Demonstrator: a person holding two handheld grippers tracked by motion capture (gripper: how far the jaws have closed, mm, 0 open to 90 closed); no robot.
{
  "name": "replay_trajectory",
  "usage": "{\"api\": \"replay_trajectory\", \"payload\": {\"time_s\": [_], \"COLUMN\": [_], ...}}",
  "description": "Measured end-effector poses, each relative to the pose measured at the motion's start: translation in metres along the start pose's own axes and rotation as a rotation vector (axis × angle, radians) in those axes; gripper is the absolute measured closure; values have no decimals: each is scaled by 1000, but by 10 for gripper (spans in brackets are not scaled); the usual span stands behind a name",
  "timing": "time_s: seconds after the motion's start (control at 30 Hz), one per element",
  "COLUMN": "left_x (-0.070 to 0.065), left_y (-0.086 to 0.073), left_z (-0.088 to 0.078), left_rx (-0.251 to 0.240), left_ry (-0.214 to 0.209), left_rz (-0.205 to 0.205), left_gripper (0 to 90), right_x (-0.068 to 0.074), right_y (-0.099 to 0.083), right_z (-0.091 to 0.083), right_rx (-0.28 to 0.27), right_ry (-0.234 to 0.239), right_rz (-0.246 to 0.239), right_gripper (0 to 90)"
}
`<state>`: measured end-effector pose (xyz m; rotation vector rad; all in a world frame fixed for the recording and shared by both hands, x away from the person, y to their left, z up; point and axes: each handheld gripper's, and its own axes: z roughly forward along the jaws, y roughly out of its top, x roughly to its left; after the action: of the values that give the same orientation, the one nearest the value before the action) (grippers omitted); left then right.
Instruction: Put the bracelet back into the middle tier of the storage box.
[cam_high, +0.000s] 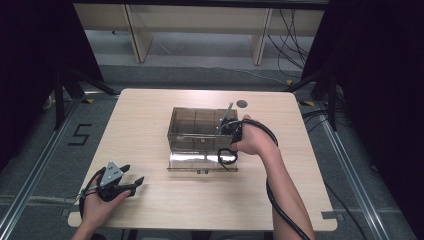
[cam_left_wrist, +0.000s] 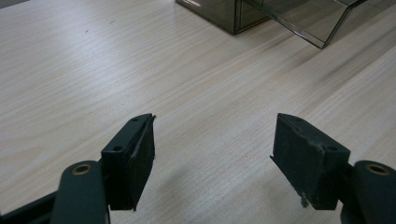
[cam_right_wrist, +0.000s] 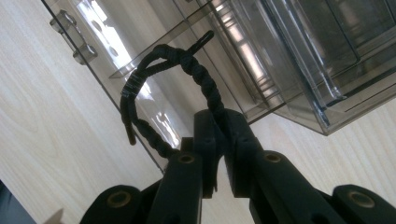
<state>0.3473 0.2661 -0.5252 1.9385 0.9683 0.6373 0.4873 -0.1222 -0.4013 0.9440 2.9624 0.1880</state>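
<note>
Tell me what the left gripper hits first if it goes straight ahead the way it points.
Probably the clear box: the open left gripper points over bare table toward its corner, though depth is unclear.

The one mark I can read is a black "5" (cam_high: 80, 135) on the grey floor (cam_high: 45, 165), beside the table's left edge. It lies ahead of my left gripper (cam_high: 131, 180) and a little further out to its left, well apart from it. Through both gripper views I find no lettering, label or brand that I can make out.
</note>
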Motion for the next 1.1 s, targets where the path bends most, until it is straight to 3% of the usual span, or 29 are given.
{"api": "replay_trajectory", "payload": {"time_s": [0.1,0.5,0.53,0.57,0.63,0.73,0.9,1.1], "left_x": [0,0,0,0,0,0,0,-1], "left_y": [0,0,0,0,0,0,0,0], "left_z": [0,0,0,0,0,0,0,0], "left_rx": [1,3,1,3,3,3,3,4], "left_ry": [0,-2,-5,-2,-2,-2,-3,-2], "left_rz": [2,8,-2,8,10,11,13,10], "left_gripper": [294,294,294,294,294,294,294,294], "right_x": [-1,0,1,-1,1,0,0,-3], "right_y": [1,3,3,3,4,5,4,4], "right_z": [0,-9,-9,-8,-8,-8,-6,-5], "right_rx": [-2,-13,-10,-11,-12,-17,-7,-4], "right_ry": [-7,-13,-22,-25,-25,-15,-19,-32], "right_rz": [-27,-31,-15,-38,-18,-34,0,-13], "right_gripper": [847,847,847,848,847,847,847,847]}}
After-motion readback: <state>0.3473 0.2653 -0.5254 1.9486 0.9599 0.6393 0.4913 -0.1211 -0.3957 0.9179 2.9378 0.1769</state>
